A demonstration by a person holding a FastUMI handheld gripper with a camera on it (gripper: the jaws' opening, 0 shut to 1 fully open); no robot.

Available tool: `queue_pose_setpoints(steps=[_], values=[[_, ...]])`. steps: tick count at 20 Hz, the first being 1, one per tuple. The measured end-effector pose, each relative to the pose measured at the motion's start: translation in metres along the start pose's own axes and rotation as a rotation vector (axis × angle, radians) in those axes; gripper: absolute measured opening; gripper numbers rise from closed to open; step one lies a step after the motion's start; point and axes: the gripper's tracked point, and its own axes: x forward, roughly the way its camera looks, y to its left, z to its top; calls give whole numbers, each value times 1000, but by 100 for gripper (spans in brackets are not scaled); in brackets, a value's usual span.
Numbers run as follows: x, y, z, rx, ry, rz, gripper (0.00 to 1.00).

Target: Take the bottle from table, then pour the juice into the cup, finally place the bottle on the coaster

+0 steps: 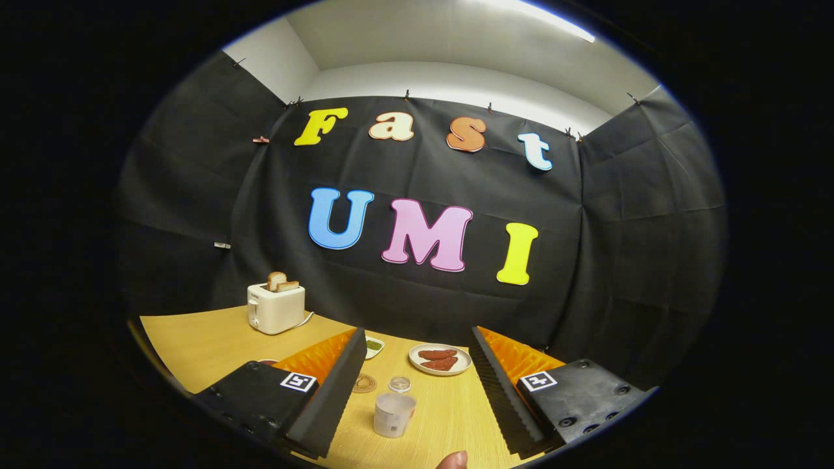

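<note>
One gripper (414, 365), fingers spread wide apart with nothing held; between them on the wooden table (195, 339) stands one translucent cup (393, 413) bearing a label too small to read, contents not discernible. Just beyond the cup: one small round clear-topped item (399, 383), possibly the bottle seen from above, and one woven coaster (364, 383) partly hidden by the left finger. Farther back are one plate (440, 359) with two reddish pieces, one small dish (374, 345) of something green, one white toaster (275, 307) holding two toast slices; a fingertip (453, 460) shows nearest.
</note>
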Motion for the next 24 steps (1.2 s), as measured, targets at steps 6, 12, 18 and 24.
queue_pose_setpoints(steps=[6, 12, 18, 24], values=[[2, 15, -29, -8, -11, 37, 97], [7, 36, -79, 7, 20, 63, 97], [19, 56, -132, 52, 91, 58, 97], [36, 37, -187, 121, 184, -47, 97]])
